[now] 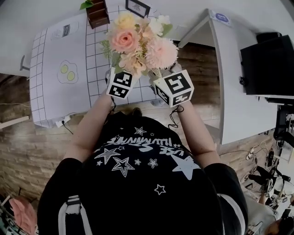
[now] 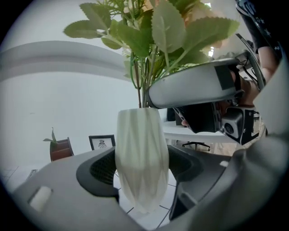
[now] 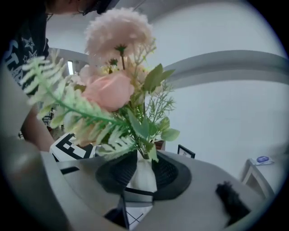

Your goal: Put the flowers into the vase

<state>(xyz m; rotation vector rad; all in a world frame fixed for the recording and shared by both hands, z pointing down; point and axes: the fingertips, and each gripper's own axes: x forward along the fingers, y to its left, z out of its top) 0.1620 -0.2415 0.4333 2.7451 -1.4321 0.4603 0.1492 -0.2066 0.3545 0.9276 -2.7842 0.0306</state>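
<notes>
Lab (white tables (image 1: 234,92), loose cables (image 1: 251,154))

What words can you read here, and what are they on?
"USE STARS ILLUMINATE", upside down, later words unsure: person's black star-printed T-shirt.
Black-and-white square markers on the two marker cubes: patterns, no words.
Small black-framed picture, round blue sticker, can drawing on the white grid mat: too small to read.

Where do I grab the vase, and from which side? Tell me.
Grip the white vase at its wide belly, coming level from the side, as the left gripper does: flowers fill the mouth and spread above, and the base tapers narrow.
</notes>
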